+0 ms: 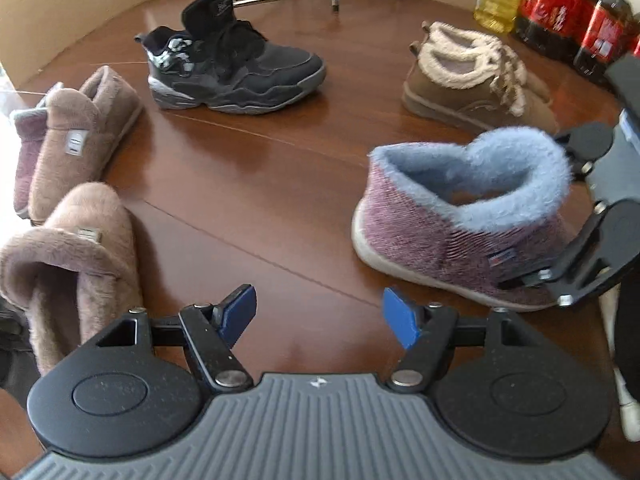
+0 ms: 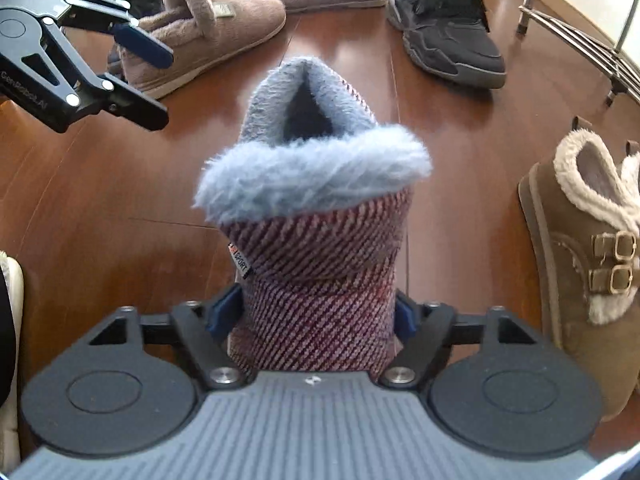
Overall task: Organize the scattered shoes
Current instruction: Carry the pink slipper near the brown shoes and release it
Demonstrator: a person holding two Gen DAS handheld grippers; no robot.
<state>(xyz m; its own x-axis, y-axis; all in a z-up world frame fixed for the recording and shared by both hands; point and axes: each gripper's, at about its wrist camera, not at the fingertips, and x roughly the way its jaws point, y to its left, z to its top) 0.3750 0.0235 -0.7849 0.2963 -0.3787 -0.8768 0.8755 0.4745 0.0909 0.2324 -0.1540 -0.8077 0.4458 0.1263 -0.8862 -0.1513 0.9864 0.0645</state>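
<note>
Two tools are in play: your right tool [image 2: 320, 316] is clamped on the heel of the striped slipper [image 2: 316, 240], which sits on the wooden floor [image 1: 256, 184], while your left tool [image 1: 318, 314] hangs wide and empty. The slipper looks light and soft, so its knit heel will squash; grip low by the firmer sole. Farther off lie two tan slippers [image 1: 80, 152], a brown boot [image 1: 468, 80] and a black sneaker [image 1: 240, 68].

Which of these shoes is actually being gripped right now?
The pink-striped slipper with blue fleece lining: the right gripper clamps its heel. The open left gripper holds nothing.
</note>
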